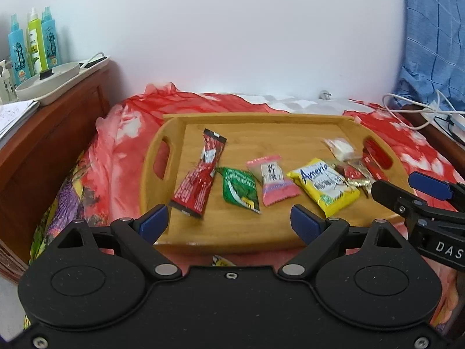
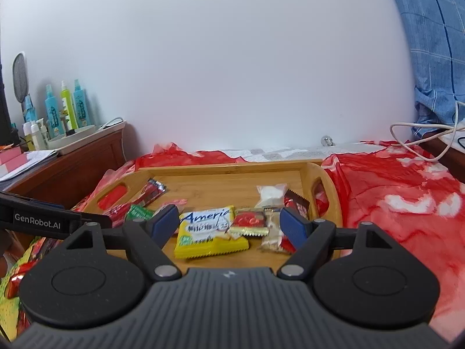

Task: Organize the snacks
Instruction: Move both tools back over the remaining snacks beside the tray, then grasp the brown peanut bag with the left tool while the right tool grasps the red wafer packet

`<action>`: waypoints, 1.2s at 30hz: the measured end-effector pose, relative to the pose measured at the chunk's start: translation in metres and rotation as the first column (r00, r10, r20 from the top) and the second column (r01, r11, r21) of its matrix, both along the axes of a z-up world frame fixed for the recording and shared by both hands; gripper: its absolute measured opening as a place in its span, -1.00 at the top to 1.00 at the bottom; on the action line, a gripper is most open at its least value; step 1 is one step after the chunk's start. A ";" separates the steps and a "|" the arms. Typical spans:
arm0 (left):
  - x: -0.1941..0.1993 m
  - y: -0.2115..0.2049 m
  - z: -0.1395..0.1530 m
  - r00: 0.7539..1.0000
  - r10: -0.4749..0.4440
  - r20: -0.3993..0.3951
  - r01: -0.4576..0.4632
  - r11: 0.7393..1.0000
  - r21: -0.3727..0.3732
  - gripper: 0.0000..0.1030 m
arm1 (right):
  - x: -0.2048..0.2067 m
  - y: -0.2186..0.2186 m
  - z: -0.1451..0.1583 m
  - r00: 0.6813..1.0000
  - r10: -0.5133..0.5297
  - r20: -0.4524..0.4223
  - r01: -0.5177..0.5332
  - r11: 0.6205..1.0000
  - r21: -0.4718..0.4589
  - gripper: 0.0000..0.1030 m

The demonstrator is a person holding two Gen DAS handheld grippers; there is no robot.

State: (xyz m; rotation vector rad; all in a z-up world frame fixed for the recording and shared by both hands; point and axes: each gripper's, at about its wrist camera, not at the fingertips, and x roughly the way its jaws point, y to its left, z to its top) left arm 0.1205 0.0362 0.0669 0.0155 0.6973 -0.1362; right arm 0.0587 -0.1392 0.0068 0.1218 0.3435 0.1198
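Observation:
A bamboo tray (image 1: 174,157) (image 2: 221,174) lies on a red bedspread and holds several snack packets in a row: a long red packet (image 1: 200,174), a green one (image 1: 239,189), a pink one (image 1: 273,179), a yellow "Americ" bag (image 1: 325,186) (image 2: 207,229), small red and gold packets (image 2: 250,222) and a clear bag with white pieces (image 1: 340,145) (image 2: 270,193). My left gripper (image 1: 229,222) is open and empty above the tray's near edge. My right gripper (image 2: 229,224) is open and empty above the yellow bag and the small packets; it shows at the right in the left wrist view (image 1: 407,189).
A wooden nightstand (image 1: 43,133) at left carries bottles (image 1: 32,40), a white tray and papers. White cables (image 1: 418,110) lie at right by a blue checked cloth (image 1: 433,43). A white wall stands behind. More packets (image 2: 11,285) lie on the bed at left.

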 end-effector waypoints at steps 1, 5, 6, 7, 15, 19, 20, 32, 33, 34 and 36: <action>-0.002 0.001 -0.001 1.000 -0.001 0.000 0.001 1.000 -0.001 -0.76 | -0.003 0.002 -0.001 1.000 -0.001 0.002 0.001 1.000 0.000 -0.71; -0.012 0.004 -0.006 1.000 -0.011 -0.003 0.011 1.000 0.002 -0.76 | -0.016 0.009 -0.007 1.000 -0.003 -0.005 0.003 1.000 0.000 -0.71; -0.014 0.005 -0.007 1.000 -0.013 -0.003 0.013 1.000 0.006 -0.76 | -0.018 0.010 -0.009 1.000 0.000 -0.009 0.000 1.000 0.000 -0.71; -0.016 0.005 -0.009 1.000 -0.017 -0.003 0.017 1.000 0.010 -0.76 | -0.021 0.012 -0.010 1.000 0.002 -0.012 -0.002 1.000 -0.002 -0.71; -0.032 0.012 -0.020 0.999 -0.043 -0.009 0.043 0.999 0.025 -0.71 | -0.037 0.028 -0.022 0.999 -0.010 -0.032 0.009 1.000 -0.013 -0.71; -0.038 0.015 -0.025 0.998 -0.059 0.002 0.059 0.998 0.028 -0.57 | -0.043 0.033 -0.027 0.999 -0.007 -0.042 0.006 1.000 -0.027 -0.71; -0.039 0.015 -0.026 0.998 -0.066 0.003 0.066 0.997 0.033 -0.55 | -0.044 0.035 -0.028 0.999 -0.011 -0.046 0.009 0.999 -0.041 -0.67; -0.039 0.014 -0.038 0.997 -0.077 -0.018 0.078 0.994 0.072 -0.06 | -0.052 0.054 -0.040 0.994 0.035 -0.105 -0.039 0.998 -0.042 -0.20; -0.039 0.014 -0.039 0.997 -0.080 -0.019 0.081 0.994 0.072 -0.06 | -0.052 0.056 -0.041 0.993 0.041 -0.111 -0.046 0.998 -0.043 -0.19; -0.040 0.015 -0.040 0.996 -0.084 -0.020 0.085 0.994 0.072 -0.06 | -0.052 0.058 -0.042 0.992 0.046 -0.117 -0.051 0.998 -0.045 -0.19; -0.040 0.015 -0.042 0.996 -0.089 -0.029 0.091 0.993 0.074 -0.06 | -0.052 0.061 -0.044 0.991 0.055 -0.126 -0.061 0.997 -0.048 -0.17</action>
